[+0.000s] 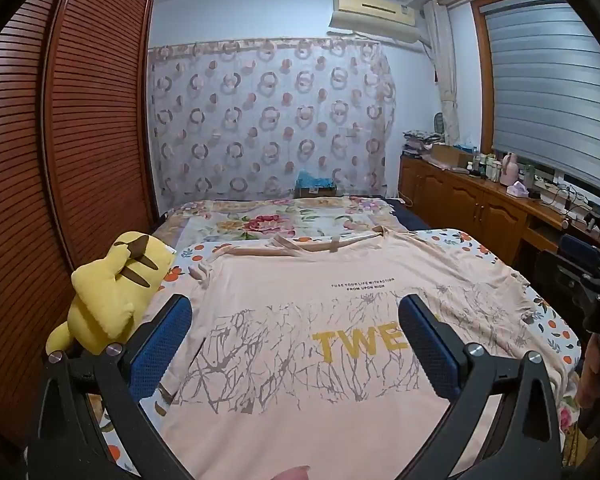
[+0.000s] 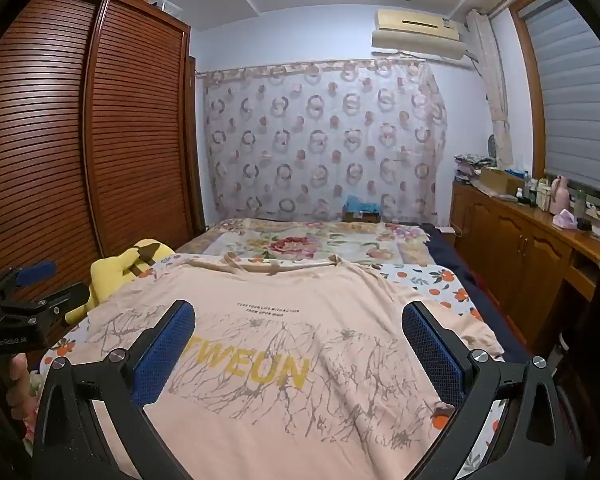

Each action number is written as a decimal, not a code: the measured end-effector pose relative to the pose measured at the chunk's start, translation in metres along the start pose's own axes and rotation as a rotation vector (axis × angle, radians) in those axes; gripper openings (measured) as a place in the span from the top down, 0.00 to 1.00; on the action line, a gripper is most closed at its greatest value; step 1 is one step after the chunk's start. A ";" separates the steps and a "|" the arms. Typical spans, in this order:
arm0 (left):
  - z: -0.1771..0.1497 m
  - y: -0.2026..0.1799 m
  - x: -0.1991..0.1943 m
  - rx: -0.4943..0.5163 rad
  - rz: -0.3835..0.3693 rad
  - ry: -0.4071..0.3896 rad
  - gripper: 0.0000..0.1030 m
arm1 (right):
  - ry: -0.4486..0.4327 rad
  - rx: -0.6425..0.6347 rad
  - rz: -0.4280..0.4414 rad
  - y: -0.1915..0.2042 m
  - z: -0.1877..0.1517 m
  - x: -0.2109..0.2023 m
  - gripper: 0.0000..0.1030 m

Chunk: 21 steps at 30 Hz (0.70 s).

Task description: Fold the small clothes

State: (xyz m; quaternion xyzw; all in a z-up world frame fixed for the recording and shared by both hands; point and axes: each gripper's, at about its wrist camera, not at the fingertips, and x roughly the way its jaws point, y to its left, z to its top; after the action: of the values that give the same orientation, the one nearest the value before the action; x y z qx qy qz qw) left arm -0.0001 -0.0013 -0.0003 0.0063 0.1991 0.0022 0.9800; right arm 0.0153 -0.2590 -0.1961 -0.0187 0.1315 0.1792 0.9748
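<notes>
A pale peach T-shirt (image 1: 300, 360) (image 2: 284, 360) lies spread flat, front up, on the bed, with yellow letters and a brown branch print across its chest. Its neckline points away from me. My left gripper (image 1: 296, 312) hovers above the shirt's left half, jaws wide open with nothing between the blue pads (image 1: 160, 352). My right gripper (image 2: 299, 318) hangs over the shirt's right half, likewise open and empty. Each gripper shows at the edge of the other's view, the right gripper (image 1: 592, 292) and the left gripper (image 2: 24, 300).
A yellow plush toy (image 1: 116, 296) (image 2: 124, 268) lies at the shirt's left. A floral quilt (image 1: 284, 216) covers the far bed. A slatted wardrobe (image 1: 60, 160) stands left; a wooden cabinet (image 1: 472, 200) with bottles runs along the right under a window.
</notes>
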 end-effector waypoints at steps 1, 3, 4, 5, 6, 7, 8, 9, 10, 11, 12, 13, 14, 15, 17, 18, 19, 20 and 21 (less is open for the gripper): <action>0.000 0.002 0.000 -0.027 -0.017 0.004 0.00 | 0.004 0.002 0.002 0.000 0.000 0.000 0.00; 0.000 0.002 0.000 -0.026 -0.017 0.003 0.00 | 0.006 0.002 0.002 0.000 0.000 0.000 0.00; 0.000 0.002 0.000 -0.027 -0.019 0.002 0.00 | 0.006 -0.001 0.003 0.000 0.000 0.000 0.00; 0.001 0.003 -0.001 -0.028 -0.022 0.001 0.00 | 0.004 -0.003 0.002 0.000 0.000 0.000 0.00; 0.001 0.004 -0.001 -0.029 -0.023 0.001 0.00 | 0.003 -0.003 0.002 0.000 0.000 0.000 0.00; 0.001 0.005 -0.001 -0.029 -0.023 0.000 0.00 | 0.006 -0.004 0.001 0.000 0.000 0.000 0.00; 0.001 0.006 -0.002 -0.029 -0.024 0.000 0.00 | 0.005 -0.004 0.001 0.000 -0.001 0.000 0.00; 0.000 0.001 0.001 -0.018 -0.013 0.007 0.00 | 0.005 -0.004 0.001 0.001 -0.001 0.000 0.00; 0.000 0.001 0.001 -0.018 -0.014 0.006 0.00 | 0.004 -0.002 0.000 0.000 -0.001 0.000 0.00; -0.001 0.001 0.001 -0.019 -0.014 0.005 0.00 | 0.004 -0.002 0.002 0.000 -0.001 0.000 0.00; -0.001 0.001 0.001 -0.019 -0.014 0.004 0.00 | 0.004 -0.002 0.002 0.001 -0.001 0.000 0.00; -0.001 0.001 0.001 -0.020 -0.015 0.004 0.00 | 0.004 -0.002 0.002 0.001 -0.002 0.000 0.00; 0.000 0.001 0.001 -0.016 -0.010 0.007 0.00 | 0.004 -0.002 0.002 0.001 -0.002 0.000 0.00; 0.000 0.001 0.001 -0.016 -0.010 0.006 0.00 | 0.004 -0.002 0.002 0.001 -0.001 -0.001 0.00; 0.000 0.001 0.001 -0.015 -0.010 0.006 0.00 | 0.003 -0.002 0.002 0.002 -0.001 -0.002 0.00; 0.000 0.001 0.001 -0.015 -0.011 0.006 0.00 | 0.002 -0.002 0.001 0.002 0.000 -0.002 0.00; 0.000 0.001 0.001 -0.015 -0.011 0.006 0.00 | 0.003 -0.003 0.002 0.000 0.001 -0.001 0.00; 0.000 0.001 0.001 -0.015 -0.010 0.005 0.00 | 0.002 -0.002 0.002 0.000 0.001 -0.001 0.00; 0.000 0.001 0.001 -0.016 -0.011 0.005 0.00 | 0.003 -0.002 0.002 0.000 0.001 -0.001 0.00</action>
State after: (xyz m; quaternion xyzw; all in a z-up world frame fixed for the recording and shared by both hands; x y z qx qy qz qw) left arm 0.0005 -0.0008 -0.0010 -0.0027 0.2015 -0.0015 0.9795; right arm 0.0149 -0.2593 -0.1953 -0.0199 0.1327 0.1801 0.9745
